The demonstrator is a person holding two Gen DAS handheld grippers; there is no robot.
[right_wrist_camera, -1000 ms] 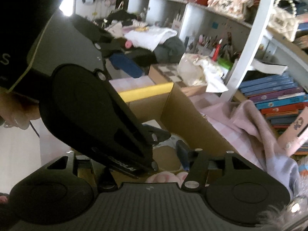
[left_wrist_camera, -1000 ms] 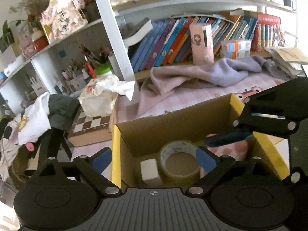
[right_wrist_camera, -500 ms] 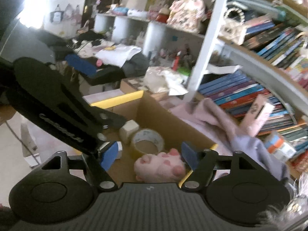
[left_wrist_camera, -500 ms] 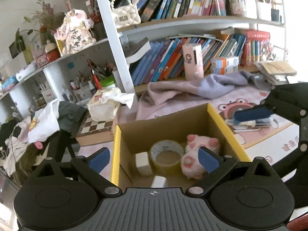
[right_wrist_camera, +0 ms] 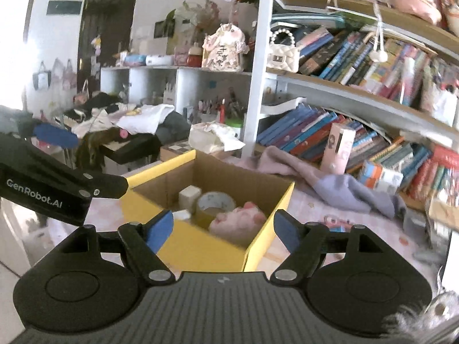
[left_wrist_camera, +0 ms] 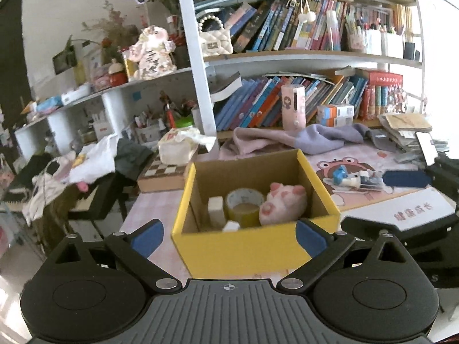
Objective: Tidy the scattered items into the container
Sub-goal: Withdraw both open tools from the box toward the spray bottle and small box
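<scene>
1. The box (left_wrist_camera: 246, 246) is sitting on the desk (left_wrist_camera: 155, 209), holding a pink toy (left_wrist_camera: 282, 203), tape (left_wrist_camera: 243, 206) and white blocks (left_wrist_camera: 215, 210).
2. The left gripper (left_wrist_camera: 229, 236) is hanging near it, fingers wide apart, holding nothing.
3. The right gripper (right_wrist_camera: 223, 230) is hanging open and empty too.

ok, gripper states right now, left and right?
Left gripper: open, holding nothing.
Right gripper: open, holding nothing.

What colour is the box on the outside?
Yellow outside, plain brown cardboard inside. The box shows best in the left wrist view.
</scene>
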